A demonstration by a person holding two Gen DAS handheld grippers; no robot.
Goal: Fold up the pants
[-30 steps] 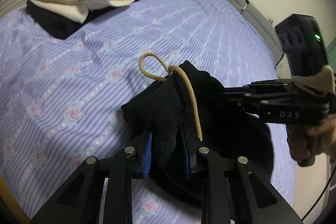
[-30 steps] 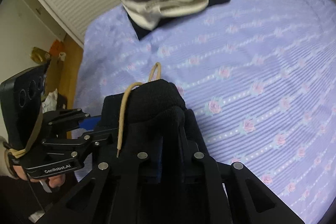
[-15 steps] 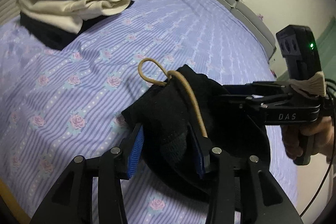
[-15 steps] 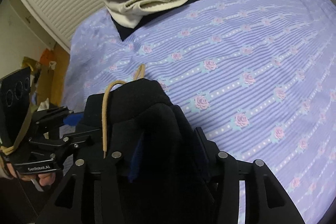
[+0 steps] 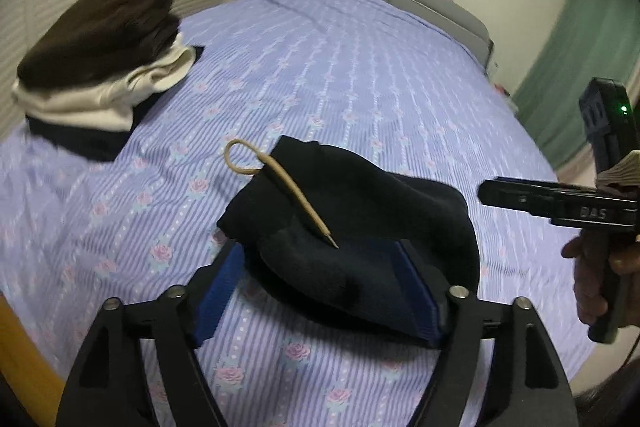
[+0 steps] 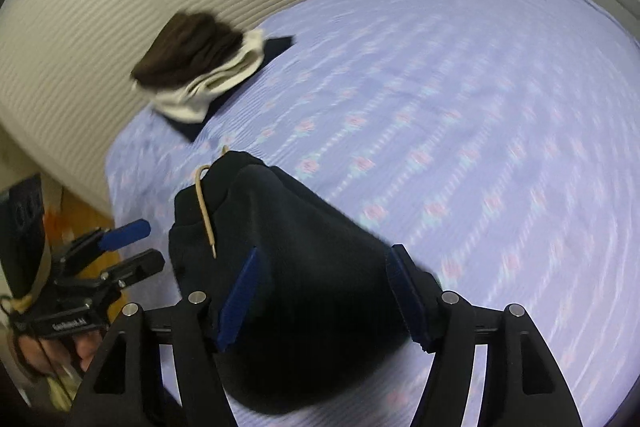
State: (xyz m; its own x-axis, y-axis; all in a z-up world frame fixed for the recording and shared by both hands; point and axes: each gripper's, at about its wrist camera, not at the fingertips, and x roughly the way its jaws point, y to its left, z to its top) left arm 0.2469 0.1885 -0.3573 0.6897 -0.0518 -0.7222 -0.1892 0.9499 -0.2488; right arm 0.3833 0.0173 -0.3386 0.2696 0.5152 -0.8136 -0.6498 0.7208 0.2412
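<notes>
Folded pants released on the bed.
The dark pants (image 5: 360, 227) lie as a compact bundle, tan drawstring (image 5: 280, 179) on top, between my spread left gripper (image 5: 320, 287) pads; my right gripper (image 6: 324, 291) is likewise released. Folding appears finished; stacking on the folded pile (image 5: 100, 67) ahead-left may remain.

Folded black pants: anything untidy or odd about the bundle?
The tan drawstring hangs outside the black pants, looped at the far corner with its tip lying across the top. Otherwise the bundle looks compact.
</notes>
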